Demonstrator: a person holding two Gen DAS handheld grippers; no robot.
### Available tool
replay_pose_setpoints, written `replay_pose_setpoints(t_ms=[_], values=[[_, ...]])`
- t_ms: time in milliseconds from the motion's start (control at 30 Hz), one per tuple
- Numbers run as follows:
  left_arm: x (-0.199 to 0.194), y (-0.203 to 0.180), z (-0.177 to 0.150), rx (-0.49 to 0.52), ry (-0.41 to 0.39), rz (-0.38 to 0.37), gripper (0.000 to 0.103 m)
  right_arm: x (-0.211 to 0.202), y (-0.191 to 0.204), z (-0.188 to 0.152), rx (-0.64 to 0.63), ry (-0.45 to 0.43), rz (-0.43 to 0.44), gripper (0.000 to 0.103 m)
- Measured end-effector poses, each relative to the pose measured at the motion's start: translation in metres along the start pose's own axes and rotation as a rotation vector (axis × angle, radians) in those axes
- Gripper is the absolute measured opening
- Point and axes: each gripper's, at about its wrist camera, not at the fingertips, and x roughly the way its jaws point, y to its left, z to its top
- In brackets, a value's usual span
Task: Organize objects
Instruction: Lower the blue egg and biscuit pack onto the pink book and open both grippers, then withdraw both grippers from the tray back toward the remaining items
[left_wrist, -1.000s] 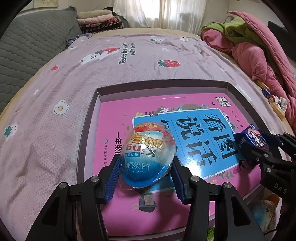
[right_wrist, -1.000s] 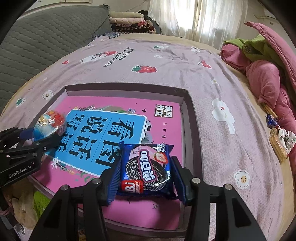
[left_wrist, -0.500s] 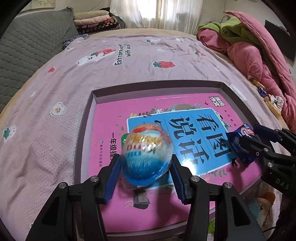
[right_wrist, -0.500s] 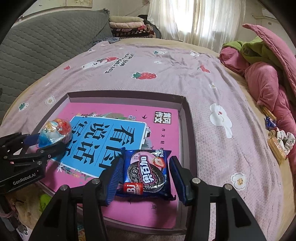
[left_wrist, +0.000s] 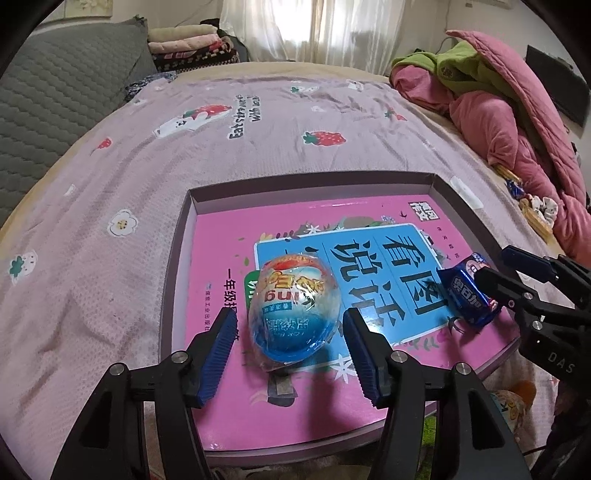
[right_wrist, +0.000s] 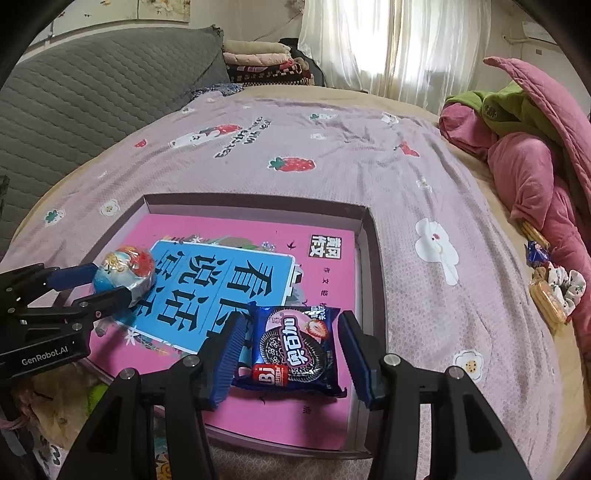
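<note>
As the left gripper (left_wrist: 290, 354) jaws spread off it, the wrapped egg (left_wrist: 293, 304) could roll across the pink book (left_wrist: 221, 258), while the right gripper (right_wrist: 290, 356) jaws stand spread either side of the cookie packet (right_wrist: 295, 347)

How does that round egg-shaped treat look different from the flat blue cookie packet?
The egg-shaped treat in clear crinkly wrap is round and bulging with a red top; the flat dark-blue cookie packet is rectangular and thin. The egg stands tall; the packet lies low. Both sit on the pink book in the shallow tray, each between claw fingers.

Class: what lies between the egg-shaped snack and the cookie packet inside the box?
Only the pink book's blue title panel, seen in the right wrist view, between egg and cookie packet.
</note>
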Motion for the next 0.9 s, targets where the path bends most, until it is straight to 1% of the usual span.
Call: replay_pose_setpoints(t_ms=[133, 200, 400, 533, 700, 800, 900], values=[[-0.009, 0.000, 0.002, 0.001, -0.017, -0.014, 0.062, -0.005, 0.001, 0.003, 0.003, -0.015, 0.007, 0.052], [-0.014, -0.001, 0.005, 0.006, -0.034, -0.004, 0.067, -0.007, 0.001, 0.004, 0.001, -0.025, 0.009, 0.052], [-0.030, 0.002, 0.009, 0.013, -0.084, 0.016, 0.068, -0.017, 0.000, 0.007, -0.004, -0.054, 0.008, 0.053], [-0.038, 0.004, 0.011, 0.014, -0.107, 0.036, 0.068, -0.024, 0.003, 0.009, -0.009, -0.076, 0.020, 0.058], [-0.055, 0.009, 0.011, 0.004, -0.141, 0.048, 0.069, -0.034, 0.006, 0.013, -0.019, -0.106, 0.035, 0.060], [-0.066, 0.013, 0.010, -0.012, -0.156, 0.047, 0.070, -0.042, 0.009, 0.014, -0.020, -0.130, 0.052, 0.066], [-0.077, 0.015, 0.008, -0.017, -0.179, 0.058, 0.071, -0.050, 0.011, 0.016, -0.025, -0.147, 0.070, 0.067]])
